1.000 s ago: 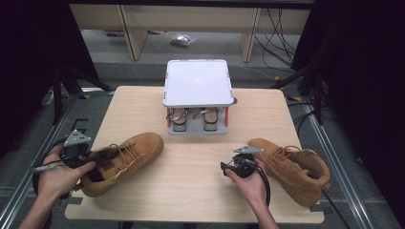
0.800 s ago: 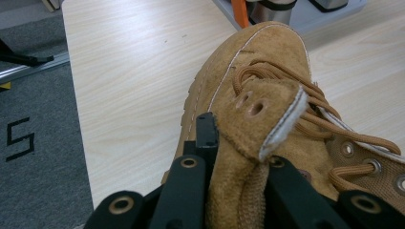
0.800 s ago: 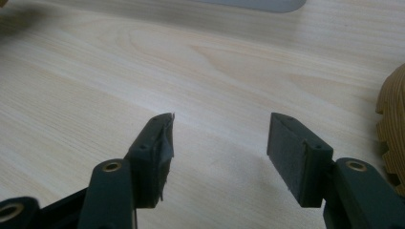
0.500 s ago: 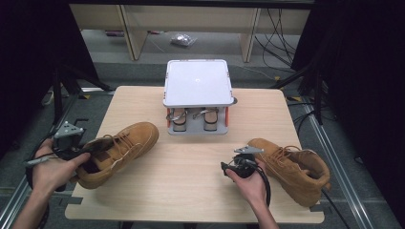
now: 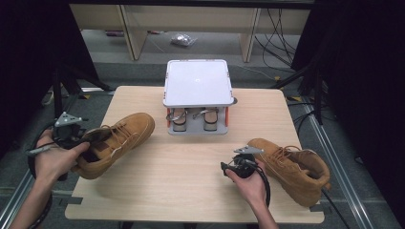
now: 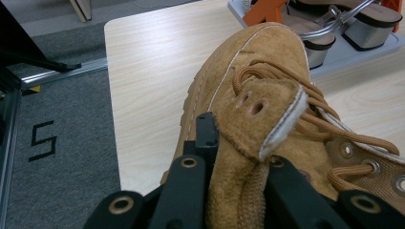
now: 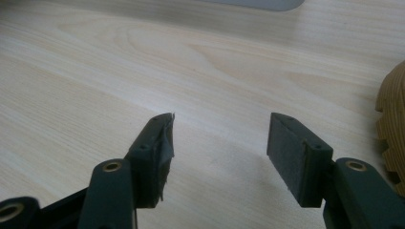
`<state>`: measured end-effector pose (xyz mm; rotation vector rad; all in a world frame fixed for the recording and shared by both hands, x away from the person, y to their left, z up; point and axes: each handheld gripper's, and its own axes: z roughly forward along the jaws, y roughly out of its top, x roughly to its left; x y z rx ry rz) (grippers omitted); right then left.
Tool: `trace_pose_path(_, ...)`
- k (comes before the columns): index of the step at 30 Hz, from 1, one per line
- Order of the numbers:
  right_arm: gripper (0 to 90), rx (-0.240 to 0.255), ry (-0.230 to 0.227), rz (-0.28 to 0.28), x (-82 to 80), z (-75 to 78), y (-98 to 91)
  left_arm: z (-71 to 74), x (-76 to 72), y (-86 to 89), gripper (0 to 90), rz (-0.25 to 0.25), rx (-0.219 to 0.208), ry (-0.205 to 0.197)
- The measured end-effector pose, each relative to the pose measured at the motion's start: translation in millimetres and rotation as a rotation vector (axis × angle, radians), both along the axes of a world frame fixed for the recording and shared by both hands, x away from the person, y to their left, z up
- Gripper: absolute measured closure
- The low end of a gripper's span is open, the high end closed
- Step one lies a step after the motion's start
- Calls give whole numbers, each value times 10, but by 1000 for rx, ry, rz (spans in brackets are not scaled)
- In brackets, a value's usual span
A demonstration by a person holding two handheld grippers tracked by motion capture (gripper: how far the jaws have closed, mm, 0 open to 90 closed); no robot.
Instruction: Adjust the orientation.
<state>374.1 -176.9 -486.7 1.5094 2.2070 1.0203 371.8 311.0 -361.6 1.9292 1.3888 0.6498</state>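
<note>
A tan suede lace-up boot [image 5: 122, 138] lies at the table's left side, its toe pointing toward the rack and its heel end by the left edge. My left gripper [image 5: 79, 138] is shut on the boot's tongue [image 6: 258, 114], and its jaws [image 6: 241, 157] pinch the suede from both sides. The matching boot [image 5: 291, 167] rests on its side at the front right. Just left of it my right gripper [image 5: 234, 164] hovers low over bare wood, and in the right gripper view [image 7: 222, 143] it is open with nothing between the jaws. The second boot's sole [image 7: 392, 129] shows at that view's right edge.
A grey two-level rack [image 5: 197, 83] with a white top plate stands at the back centre of the wooden table [image 5: 191, 181]. Two sandals [image 5: 180, 118] sit on its lower shelf. Grey floor and metal rails border the table's left side [image 6: 52, 143].
My left gripper has carried the gripped boot a little to the left and farther from the table's front edge, slightly raised. The right gripper and the other boot have not moved.
</note>
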Motion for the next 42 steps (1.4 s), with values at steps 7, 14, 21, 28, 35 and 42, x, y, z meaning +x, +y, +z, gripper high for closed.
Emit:
trace_pose_path(7,428,-7,2,-4,-3,0,4,65,110,-16,845,23,-6,-9)
trace_pose_path(14,428,-10,18,-13,-16,-2,15,93,249,-41,845,57,-16,-15)
trace_pose_path(21,428,-5,0,-10,-12,-6,1,88,355,-73,845,76,-2,-24)
trace_pose_path(28,428,-10,-8,-7,-13,-10,1,97,463,-84,845,97,-10,-27)
trace_pose_path(35,428,-9,-6,-6,-8,-17,2,135,565,-109,845,120,-22,-39)
trace_pose_path(42,429,-15,-15,-5,-18,3,-6,197,653,-111,845,138,-65,-57)
